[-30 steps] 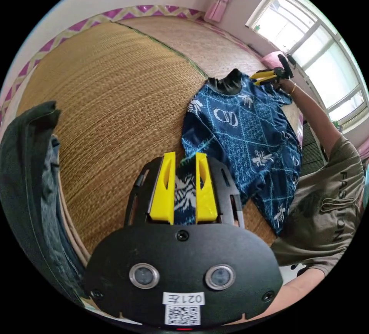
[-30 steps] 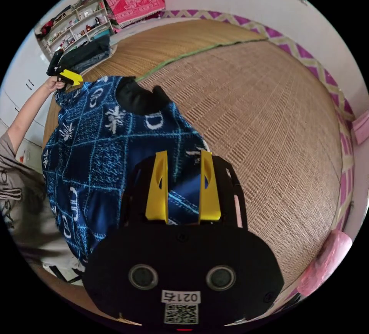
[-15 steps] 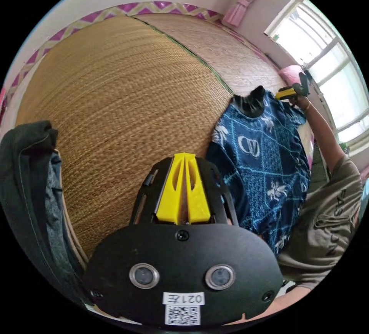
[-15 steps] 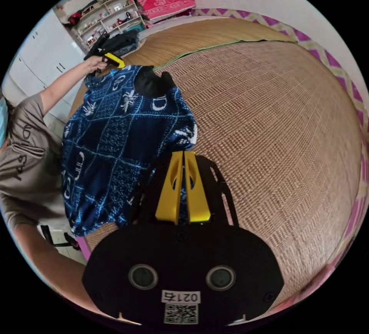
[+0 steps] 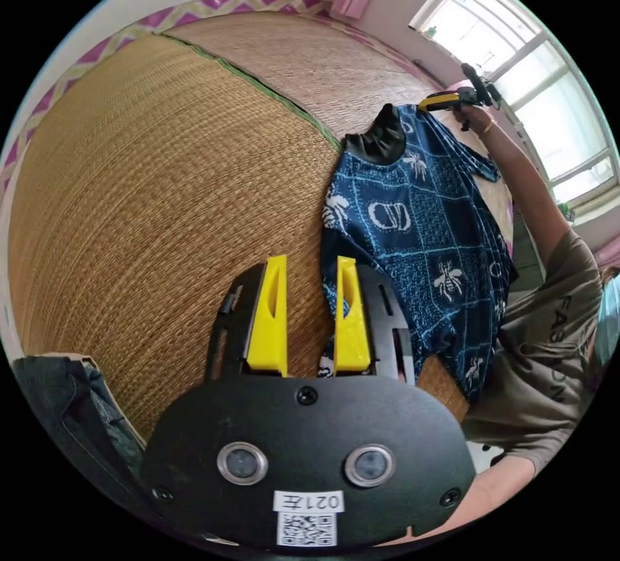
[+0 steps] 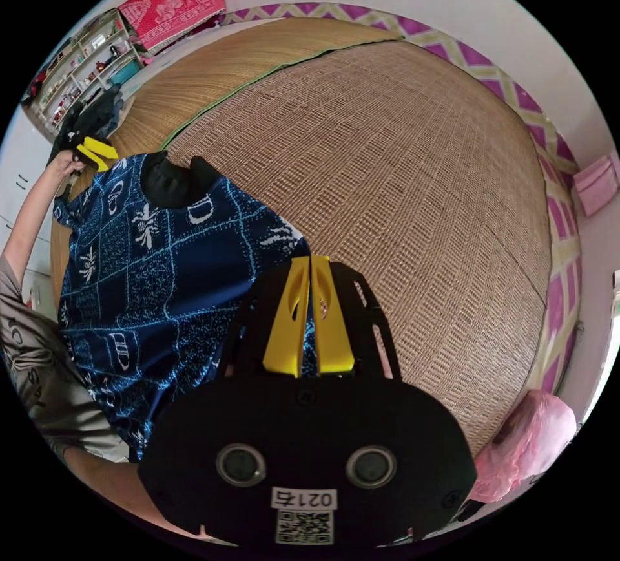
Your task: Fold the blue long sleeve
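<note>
Shirt (image 6: 161,264) spread on mat (image 6: 400,199); your right tongs (image 6: 310,315) clamp its edge, left tongs (image 5: 311,315) gape beside it. Regrip left next, then fold.

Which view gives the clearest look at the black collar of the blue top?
The left gripper view: the black collar sits unobstructed at the top edge of the blue top, with its curved opening facing the camera. The right gripper view also shows the collar, smaller and farther off toward the picture's left side.
</note>
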`<state>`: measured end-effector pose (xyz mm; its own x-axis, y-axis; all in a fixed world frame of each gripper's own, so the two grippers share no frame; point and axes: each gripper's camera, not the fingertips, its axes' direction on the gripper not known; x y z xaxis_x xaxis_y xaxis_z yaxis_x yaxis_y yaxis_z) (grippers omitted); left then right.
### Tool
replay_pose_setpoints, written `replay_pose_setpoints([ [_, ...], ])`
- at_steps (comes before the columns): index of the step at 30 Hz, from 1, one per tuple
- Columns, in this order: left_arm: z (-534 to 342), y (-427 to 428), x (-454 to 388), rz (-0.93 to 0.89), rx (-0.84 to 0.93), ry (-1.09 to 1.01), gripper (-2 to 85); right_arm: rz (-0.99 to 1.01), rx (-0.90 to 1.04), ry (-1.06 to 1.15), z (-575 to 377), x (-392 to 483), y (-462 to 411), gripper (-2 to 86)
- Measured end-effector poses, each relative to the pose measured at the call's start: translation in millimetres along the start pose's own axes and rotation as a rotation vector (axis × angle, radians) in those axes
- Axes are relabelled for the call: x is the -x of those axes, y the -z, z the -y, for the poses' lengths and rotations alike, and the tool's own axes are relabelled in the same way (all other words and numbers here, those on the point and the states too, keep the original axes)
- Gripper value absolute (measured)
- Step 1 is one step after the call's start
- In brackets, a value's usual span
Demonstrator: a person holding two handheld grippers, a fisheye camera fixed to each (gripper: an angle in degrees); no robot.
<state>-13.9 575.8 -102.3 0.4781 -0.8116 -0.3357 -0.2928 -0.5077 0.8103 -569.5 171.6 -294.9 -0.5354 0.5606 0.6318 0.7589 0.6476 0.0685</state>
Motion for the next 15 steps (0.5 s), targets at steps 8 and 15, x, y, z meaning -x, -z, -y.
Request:
replay_pose_setpoints([
  [8,35,18,24,0.120,-0.005,0.068,-0.8,-0.028,-0.020,-0.043,-14,-5,-11,-1.0],
  [15,82,41,41,-0.247,-0.040,-0.060,0.8,-0.091,-0.044,-0.094,-14,-32,12,-1.0],
])
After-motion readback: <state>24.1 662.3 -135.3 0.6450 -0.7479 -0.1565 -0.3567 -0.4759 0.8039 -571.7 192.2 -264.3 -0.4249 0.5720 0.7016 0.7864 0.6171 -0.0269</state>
